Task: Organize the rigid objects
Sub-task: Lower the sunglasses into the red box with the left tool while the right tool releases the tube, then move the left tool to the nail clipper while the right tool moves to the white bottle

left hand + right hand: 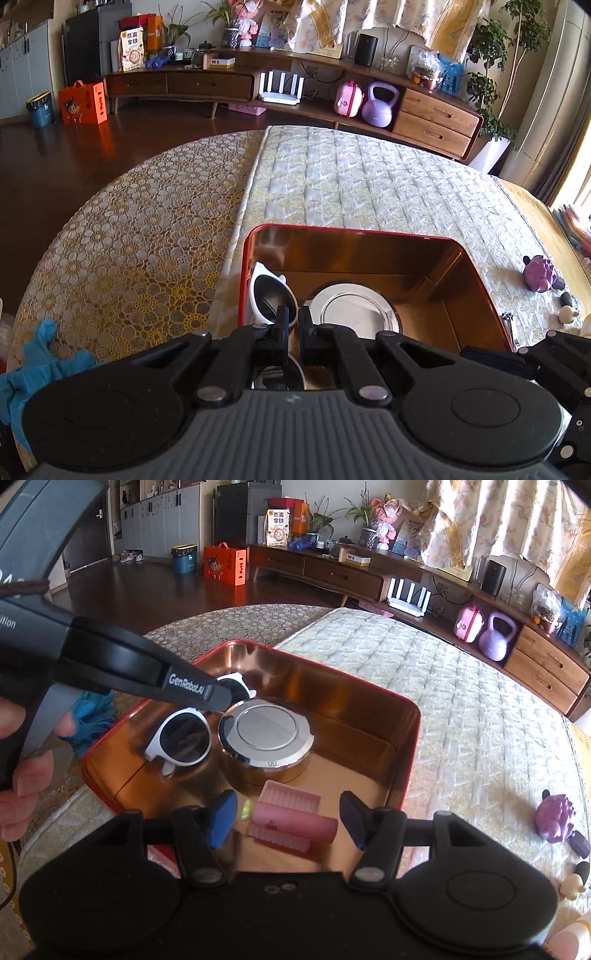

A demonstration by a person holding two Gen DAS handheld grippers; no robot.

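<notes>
A red tin (pixel 413 738) with a gold inside sits on the quilted mat; it also shows in the left wrist view (pixel 476 273). In it lie white sunglasses (pixel 184 734), a round silver compact (pixel 266 734) and a pink brush (pixel 291 821). My left gripper (pixel 292 325) is over the tin with its jaws nearly together, between the sunglasses (pixel 269 295) and the compact (pixel 356 312); it seems to hold nothing. In the right wrist view its tip (pixel 218 699) is at the sunglasses' bridge. My right gripper (pixel 286 819) is open, its fingers either side of the pink brush.
A purple toy (pixel 556 818) and small dark and cream pieces (pixel 576 882) lie on the mat right of the tin. A blue cloth (pixel 40 354) lies on the lace tablecloth at the left. A long wooden TV cabinet (pixel 436 114) stands beyond the table.
</notes>
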